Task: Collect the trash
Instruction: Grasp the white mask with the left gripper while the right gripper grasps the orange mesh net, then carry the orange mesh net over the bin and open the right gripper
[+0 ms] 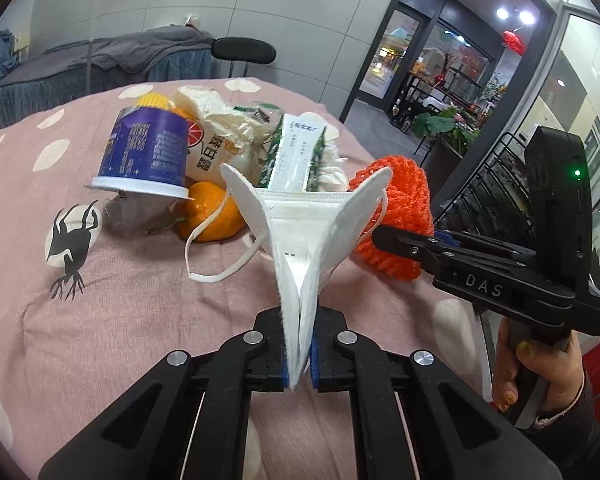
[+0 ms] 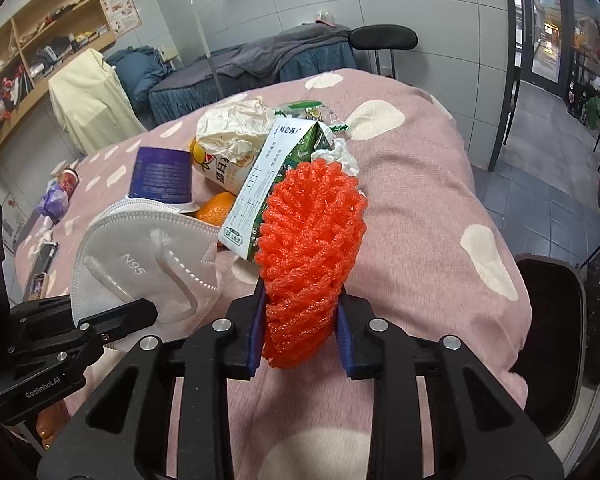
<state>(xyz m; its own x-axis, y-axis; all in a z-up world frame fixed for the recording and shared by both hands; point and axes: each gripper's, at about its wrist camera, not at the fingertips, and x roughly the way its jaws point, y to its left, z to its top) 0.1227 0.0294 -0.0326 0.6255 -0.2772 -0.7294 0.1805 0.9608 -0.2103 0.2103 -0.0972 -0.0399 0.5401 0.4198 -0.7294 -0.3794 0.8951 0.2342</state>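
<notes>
Beside bare cloth (image 2: 420,208) (right edge): trash pile (image 2: 236,160)

Tiled room with a glass shopfront

Grey wall panels (image 2: 260,12); far left wooden shelving (image 2: 40,40), a draped bed (image 2: 284,56), black chair (image 2: 382,38); right, glass doors (image 1: 432,48).

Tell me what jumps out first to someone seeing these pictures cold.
The bright orange foam net stands out most, pinched in the right gripper at the near edge of the pink spotted bedspread. Beside it, the left gripper clamps a white N95 mask, in front of a heap of packaging and a tangerine.
</notes>
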